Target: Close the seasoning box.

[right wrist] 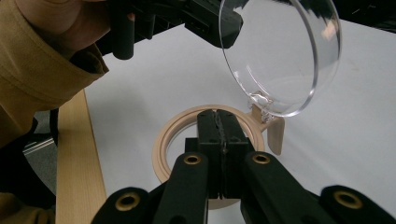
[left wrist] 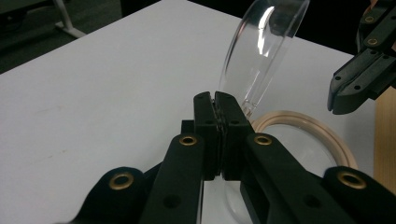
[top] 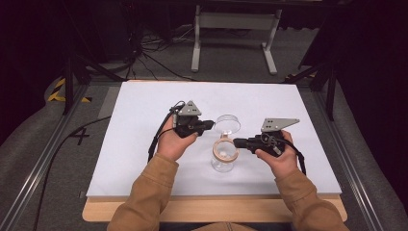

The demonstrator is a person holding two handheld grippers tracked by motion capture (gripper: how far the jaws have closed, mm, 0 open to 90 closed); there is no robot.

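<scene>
A clear glass jar [top: 224,161] with a tan rim ring [right wrist: 163,140] stands near the middle of the white table top [top: 144,144]. Its clear round lid [top: 227,123] is swung up on a tan hinge [right wrist: 275,133] and stands tilted above the mouth. My left gripper [left wrist: 217,100] is shut on the lid's edge [left wrist: 261,51] and shows in the high view [top: 210,124] left of the lid. My right gripper [right wrist: 219,116] is shut on the near side of the tan rim, right of the jar in the high view [top: 236,142].
The white top rests on a wooden board [top: 216,209] whose edge shows at the front. Beyond the table's far edge stand a white frame [top: 235,21], cables on the floor [top: 154,53] and dark stands [top: 72,77]. Bare white surface lies all round the jar.
</scene>
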